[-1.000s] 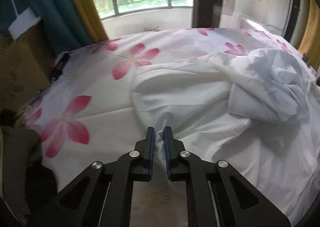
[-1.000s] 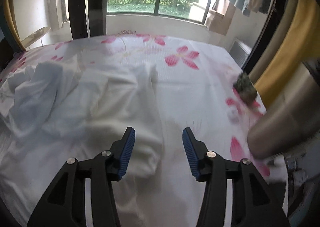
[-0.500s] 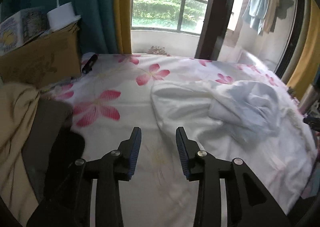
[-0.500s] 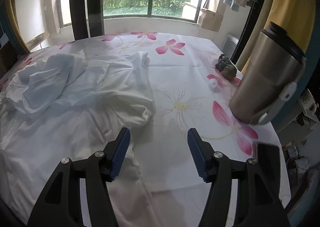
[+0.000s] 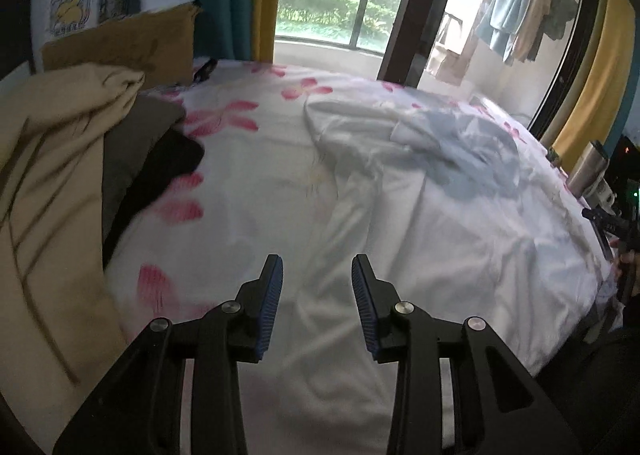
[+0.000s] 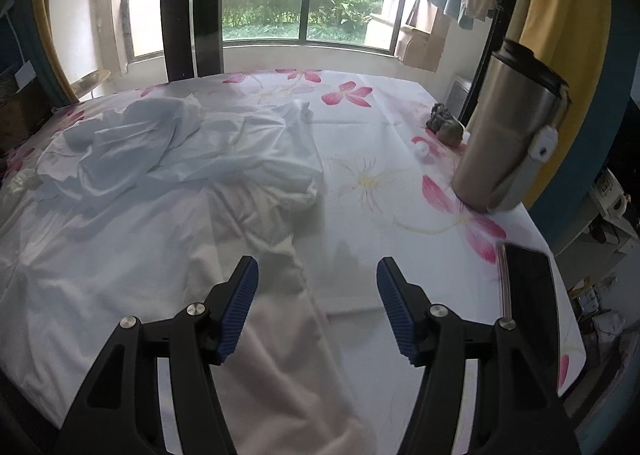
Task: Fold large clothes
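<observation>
A large white garment (image 5: pixel 400 215) lies spread and wrinkled across the flowered bedsheet (image 5: pixel 248 159). Its far part is bunched into a pale heap (image 5: pixel 460 147). My left gripper (image 5: pixel 316 263) hovers open over the garment's near left edge, nothing between its blue pads. In the right wrist view the same garment (image 6: pixel 180 183) fills the left half of the bed, with the heap (image 6: pixel 132 135) at the far left. My right gripper (image 6: pixel 318 267) is open above a near strip of the white cloth, holding nothing.
A beige and dark pile of clothes (image 5: pixel 52 195) lies left of the bed, in front of a cardboard box (image 5: pixel 120 47). A steel tumbler (image 6: pixel 508 139), small ornaments (image 6: pixel 444 123) and a dark flat device (image 6: pixel 528 283) sit along the bed's right side.
My left gripper let go of the white cloth, opened and drew back toward the near left of the bed. My right gripper opened wider and also drew back.
</observation>
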Demonstrator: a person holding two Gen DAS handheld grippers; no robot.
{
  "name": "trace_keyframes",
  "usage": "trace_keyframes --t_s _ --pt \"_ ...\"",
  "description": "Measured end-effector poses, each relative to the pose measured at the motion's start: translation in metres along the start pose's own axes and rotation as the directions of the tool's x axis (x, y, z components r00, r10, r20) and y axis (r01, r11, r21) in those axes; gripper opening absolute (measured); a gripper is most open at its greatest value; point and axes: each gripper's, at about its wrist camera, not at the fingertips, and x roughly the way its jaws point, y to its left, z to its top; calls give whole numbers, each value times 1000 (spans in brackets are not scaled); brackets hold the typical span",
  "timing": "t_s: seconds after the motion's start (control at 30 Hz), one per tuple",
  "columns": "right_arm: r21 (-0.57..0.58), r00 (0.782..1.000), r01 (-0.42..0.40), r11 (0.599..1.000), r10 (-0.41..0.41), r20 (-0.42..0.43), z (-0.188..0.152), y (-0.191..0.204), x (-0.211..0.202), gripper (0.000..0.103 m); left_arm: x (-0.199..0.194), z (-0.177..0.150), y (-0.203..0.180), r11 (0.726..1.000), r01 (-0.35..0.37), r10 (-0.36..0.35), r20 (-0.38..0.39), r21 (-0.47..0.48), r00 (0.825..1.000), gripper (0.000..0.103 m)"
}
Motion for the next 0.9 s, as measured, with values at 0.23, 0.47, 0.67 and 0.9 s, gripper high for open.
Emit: trace_keyframes --t_s 0.23,0.47,0.67,0.9 --pt "34 999 6 999 -5 -33 -31 -9 -11 62 6 -29 -3 999 -26 27 -40 18 999 38" --pt "64 999 13 998 -11 -41 -53 -24 -19 62 11 -39 -15 993 -85 89 -50 80 995 43" --pt "82 999 -3 997 6 -41 -66 -33 -23 62 15 -43 -27 986 -105 112 -49 129 992 59" --pt "97 996 -55 994 62 -69 -83 -36 -22 62 12 -46 -33 980 -123 134 -67 157 989 59"
